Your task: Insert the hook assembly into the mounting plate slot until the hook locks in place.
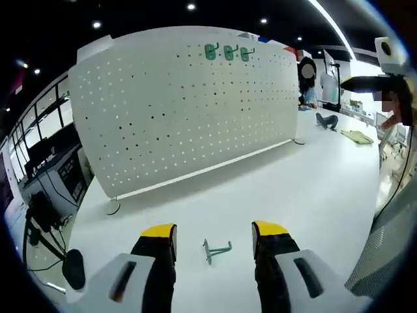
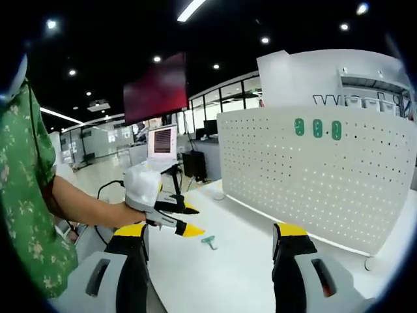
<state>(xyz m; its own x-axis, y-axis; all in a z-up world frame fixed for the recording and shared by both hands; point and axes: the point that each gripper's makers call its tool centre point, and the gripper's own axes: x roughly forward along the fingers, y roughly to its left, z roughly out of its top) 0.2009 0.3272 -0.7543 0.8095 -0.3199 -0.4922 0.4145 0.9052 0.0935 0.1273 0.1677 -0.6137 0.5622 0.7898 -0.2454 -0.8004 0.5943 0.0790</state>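
My left claw gapes wide around the hook on the bench. Right claw wide, empty; pegboard at 12 o'clock.

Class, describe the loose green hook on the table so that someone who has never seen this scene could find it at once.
Start at the big white pegboard standing upright on the white table. Come forward across the table to the left hand-held gripper, whose open yellow-tipped jaws frame a small green hook. Unlike the three green hooks already mounted in a row near the board's top edge, this one lies flat and alone on the tabletop.
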